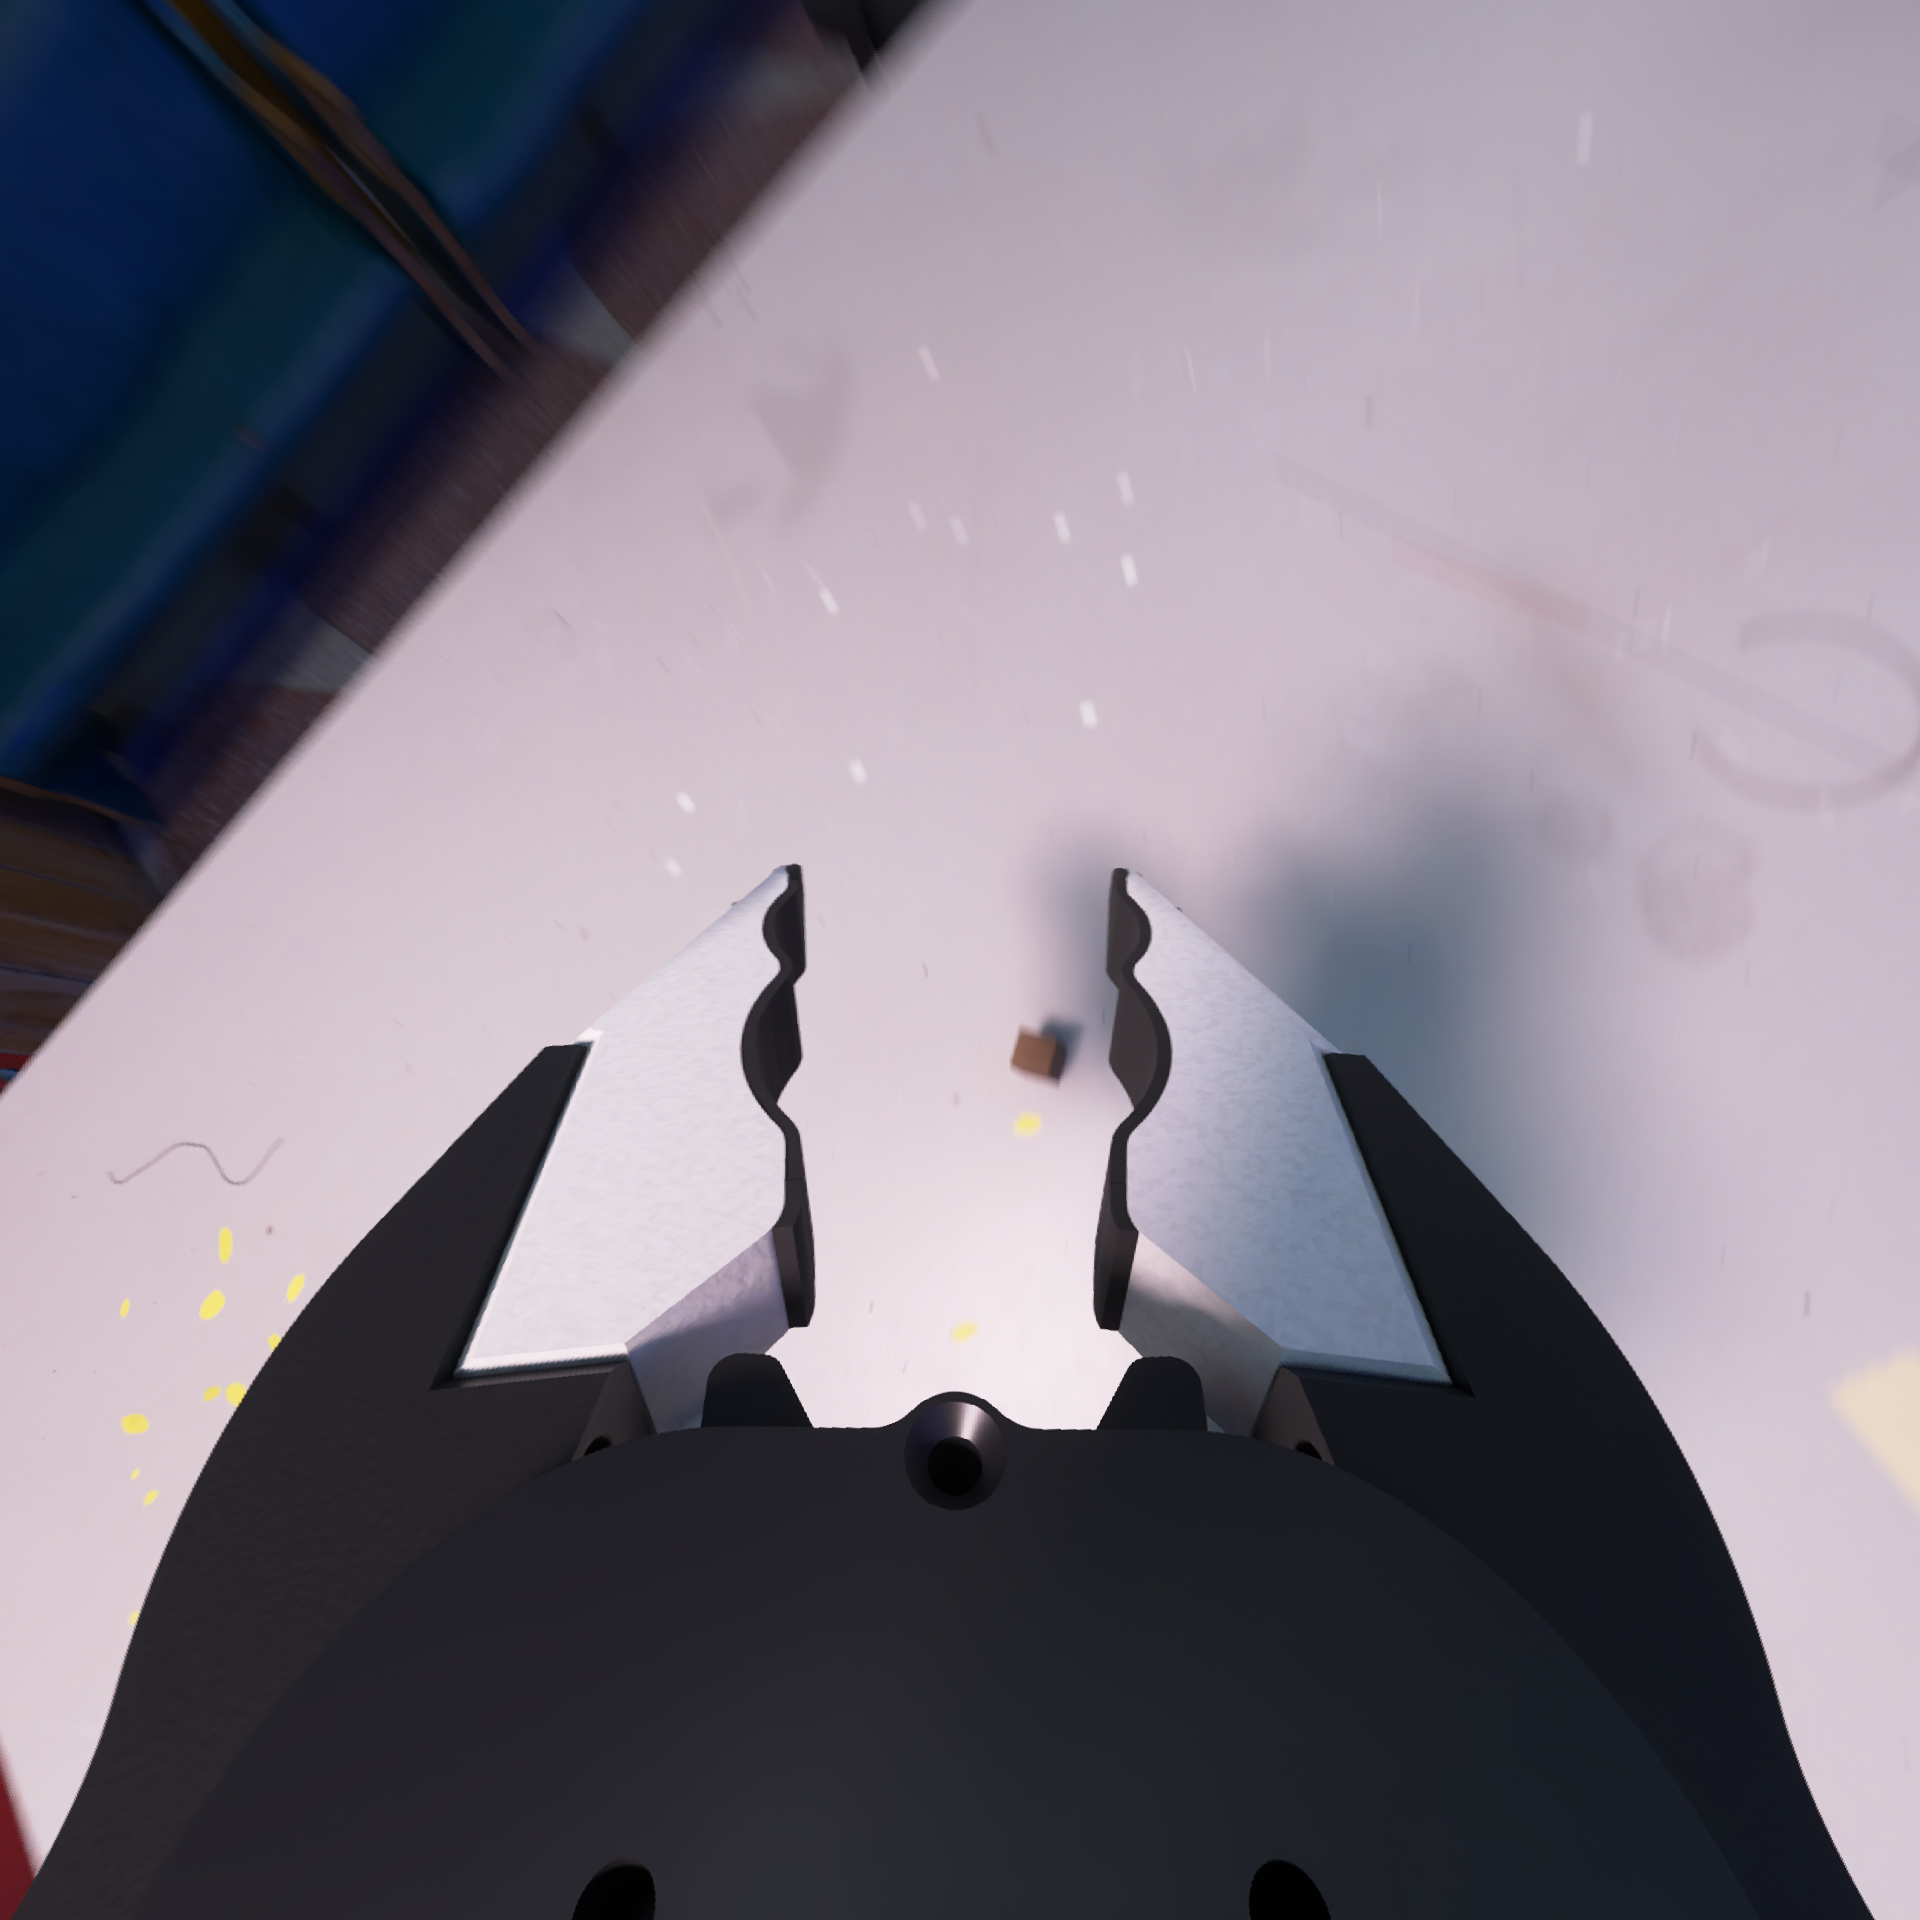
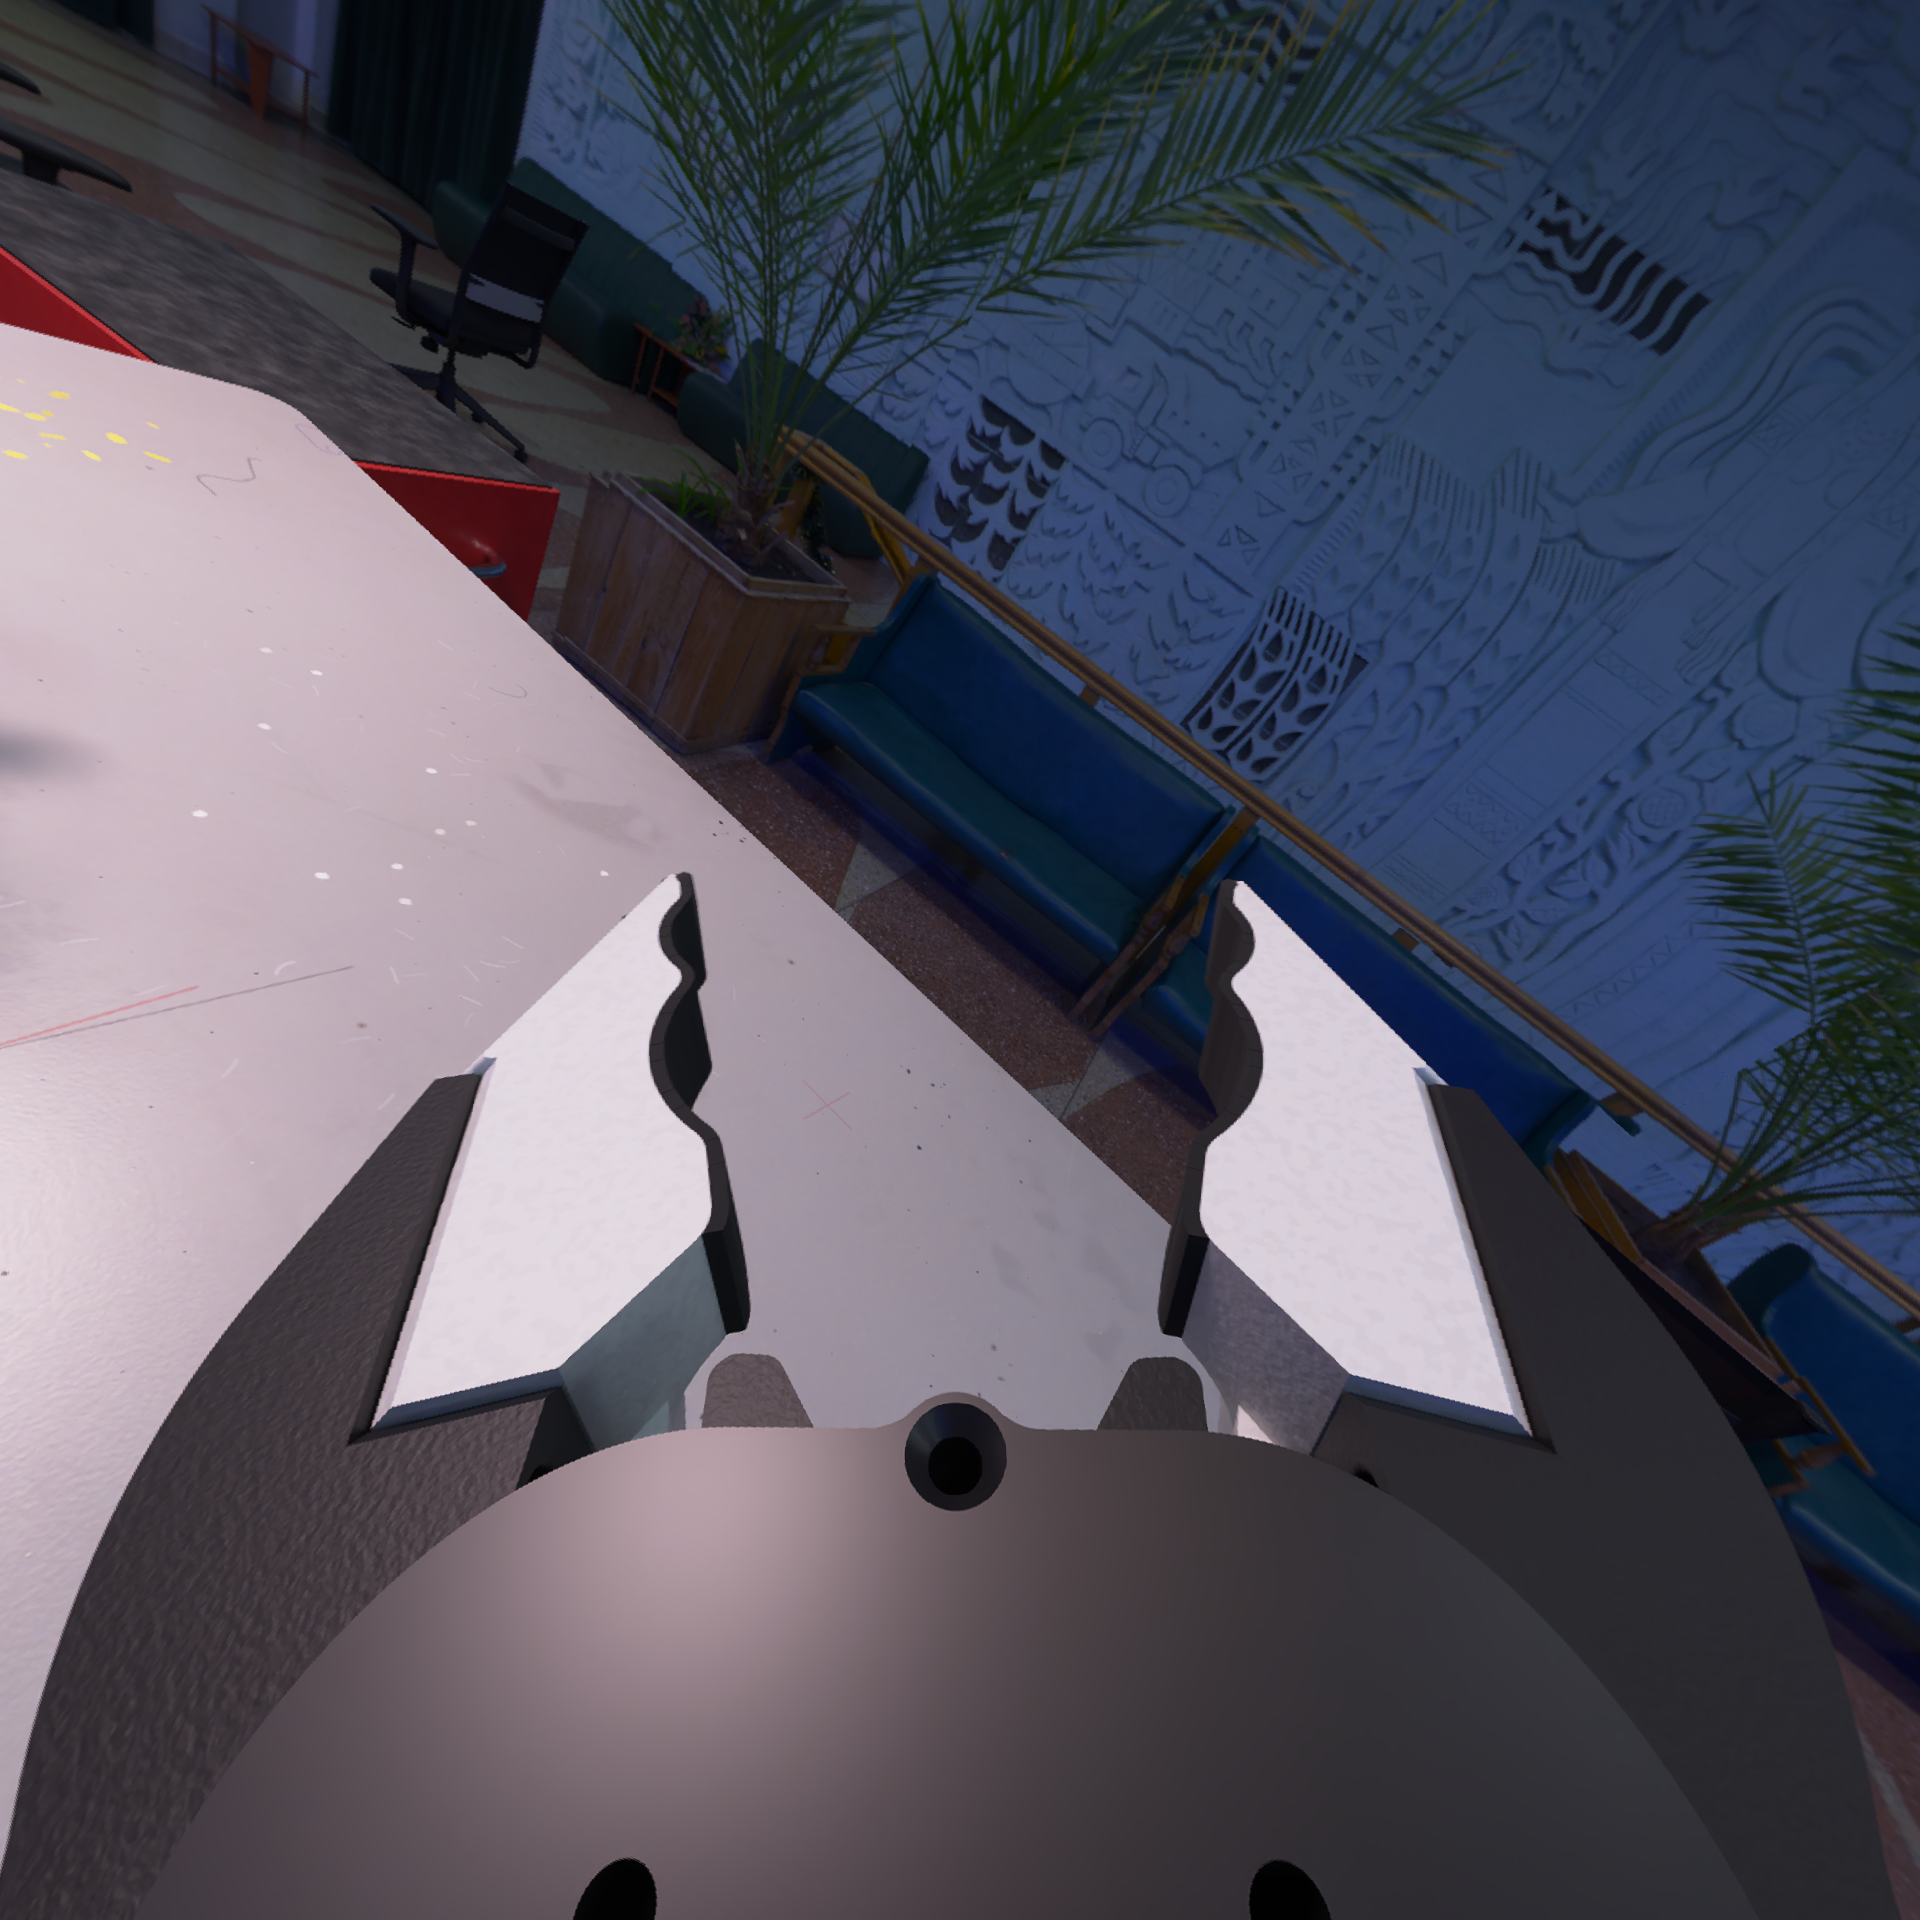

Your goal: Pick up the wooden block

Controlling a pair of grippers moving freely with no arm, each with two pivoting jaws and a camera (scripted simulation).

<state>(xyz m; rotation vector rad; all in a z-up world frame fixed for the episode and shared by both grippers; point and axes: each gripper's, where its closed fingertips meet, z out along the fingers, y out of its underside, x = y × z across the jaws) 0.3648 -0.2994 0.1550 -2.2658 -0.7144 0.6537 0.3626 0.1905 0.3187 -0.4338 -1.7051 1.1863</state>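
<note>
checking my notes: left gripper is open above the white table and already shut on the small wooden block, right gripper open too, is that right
Not quite. The left gripper is open, but the wooden block lies free on the white table, seen between its fingers in the left wrist view. The right gripper is open too.

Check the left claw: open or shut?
Open. The left claw shows a clear gap between its fingers, with the small brown wooden block untouched on the table.

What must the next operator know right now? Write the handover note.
Left gripper: open, empty, above the white table.
Right gripper: open, empty, over the table's edge, aimed toward the blue benches; no block in its view.
Wooden block: small, lying on the table, seen between the left gripper's fingers, nearer the right-hand finger.
Done: nothing grasped.
Left: descend, centre, close, lift.
</note>
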